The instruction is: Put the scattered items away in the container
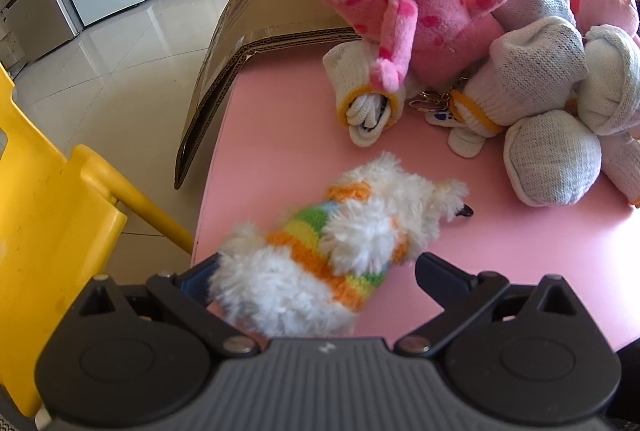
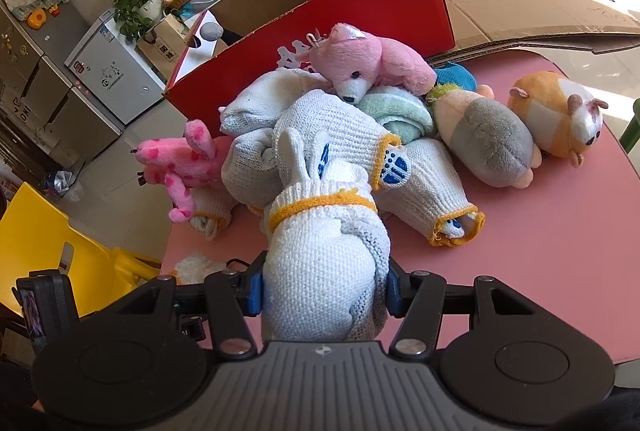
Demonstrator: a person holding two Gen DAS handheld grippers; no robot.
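Left claw: my left gripper [image 1: 316,273] stands spread wide, fingers either side of the white fluffy toy [image 1: 320,251] with striped knit; the pads do not press it.
Right claw: my right gripper [image 2: 323,289] is clamped on a rolled white glove bundle [image 2: 326,263] with a yellow cuff.
Edges: the fluffy toy lies at the near corner of the pink table [image 1: 500,251], just beside the yellow chair [image 1: 48,215]. Bare pink surface lies to its right.
Container: the red box [image 2: 320,43] stands open behind the pile of gloves and plush.
Hidden: the toy's near end is blurred; the box's inside is mostly out of sight.
Views: only the right wrist shows the orange hamster plush [image 2: 560,115] and pink bear [image 2: 372,67].
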